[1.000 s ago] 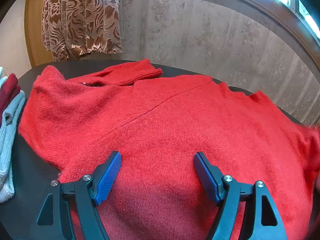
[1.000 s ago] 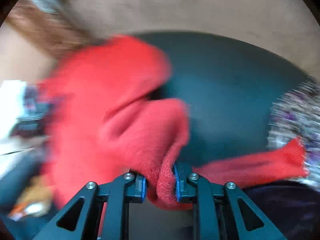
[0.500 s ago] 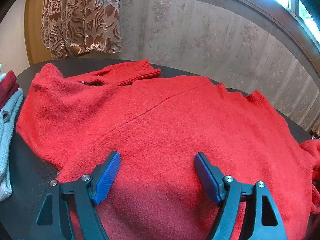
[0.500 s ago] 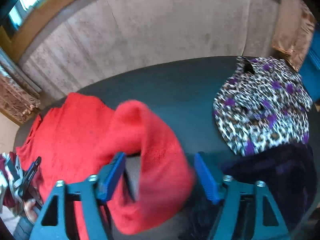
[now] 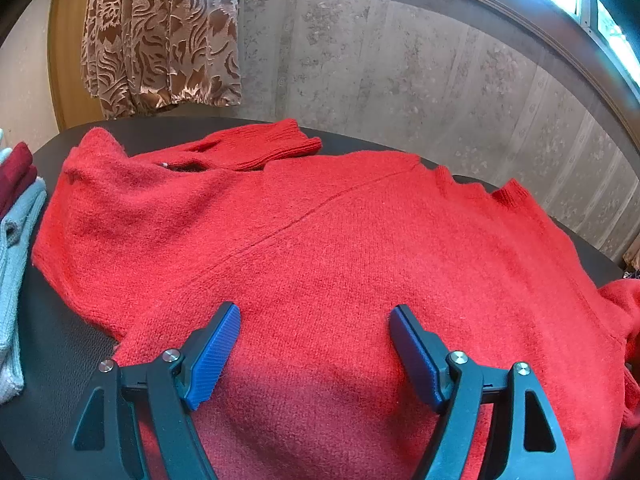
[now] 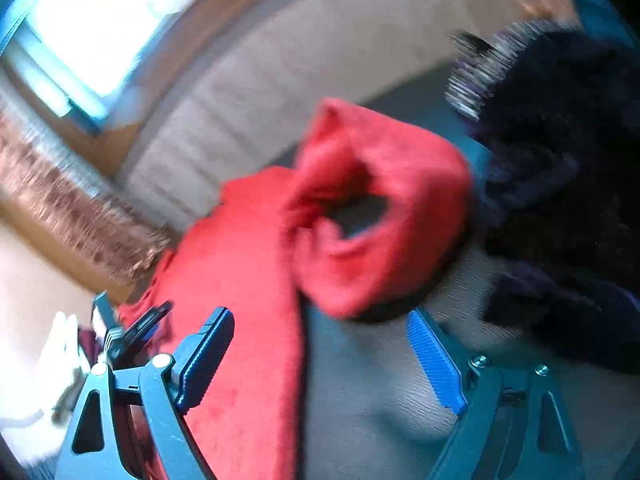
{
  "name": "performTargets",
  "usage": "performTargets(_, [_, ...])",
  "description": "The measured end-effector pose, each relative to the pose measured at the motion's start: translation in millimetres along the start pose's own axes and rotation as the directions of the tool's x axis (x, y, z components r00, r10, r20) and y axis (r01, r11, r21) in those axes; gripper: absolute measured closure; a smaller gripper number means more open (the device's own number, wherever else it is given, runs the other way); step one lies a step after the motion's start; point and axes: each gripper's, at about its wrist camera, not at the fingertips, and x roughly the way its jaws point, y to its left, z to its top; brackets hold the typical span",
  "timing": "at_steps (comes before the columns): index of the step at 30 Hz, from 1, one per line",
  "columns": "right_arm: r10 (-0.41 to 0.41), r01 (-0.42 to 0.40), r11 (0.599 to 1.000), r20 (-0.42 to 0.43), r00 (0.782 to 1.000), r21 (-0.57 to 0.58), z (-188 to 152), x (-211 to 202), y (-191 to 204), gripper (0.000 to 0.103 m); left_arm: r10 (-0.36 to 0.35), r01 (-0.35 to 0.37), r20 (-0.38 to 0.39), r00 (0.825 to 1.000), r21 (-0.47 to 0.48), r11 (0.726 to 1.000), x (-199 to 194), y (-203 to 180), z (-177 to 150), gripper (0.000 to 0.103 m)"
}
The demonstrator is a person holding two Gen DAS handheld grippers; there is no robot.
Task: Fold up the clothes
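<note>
A red knit sweater (image 5: 320,240) lies spread over the dark table (image 5: 52,360), with one sleeve (image 5: 260,148) folded across its far end. My left gripper (image 5: 316,316) hovers open just above the sweater's middle, nothing between its blue pads. In the blurred right wrist view, the other red sleeve (image 6: 384,208) lies in a loose loop on the table, just ahead of my right gripper (image 6: 320,316). Its jaws are opening wide and nothing is pressed between them. The sweater's body (image 6: 240,280) runs past its left finger.
A stack of folded pale blue and maroon clothes (image 5: 16,240) sits at the table's left edge. A dark fuzzy garment (image 6: 560,180) and a patterned one (image 6: 476,80) lie at the right. A brown curtain (image 5: 160,32) and a grey wall stand behind the table.
My right gripper let go of the red sleeve, spread its jaws wide and swung and rolled. The sleeve dropped into a loop on the table. My left gripper stayed put.
</note>
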Motion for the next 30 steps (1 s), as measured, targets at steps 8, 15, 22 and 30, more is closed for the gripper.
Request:
performTargets(8, [-0.279,0.24,0.924,-0.095,0.956,-0.298,14.0,71.7,5.9,0.014,-0.001,0.001,0.002,1.0,0.003,1.0,-0.3,0.4,-0.9,0.024])
performTargets(15, [-0.435,0.308,0.802,-0.146,0.889,-0.512,17.4,81.4,8.9,0.025,-0.003,0.003,0.002,1.0,0.003,1.0,-0.3,0.5,-0.5,0.024])
performTargets(22, [-0.605,0.355,0.667,-0.199,0.771,-0.656,10.4,17.5,-25.9,0.031,-0.005,0.005,0.003,1.0,0.001,1.0,-0.6,0.6,-0.5,0.024])
performTargets(30, [-0.276,0.26,0.95,-0.077,0.958,-0.173,-3.4,-61.8,-29.4,0.0,0.001,-0.001,-0.002,1.0,0.003,1.0,0.3,-0.6,0.4,0.024])
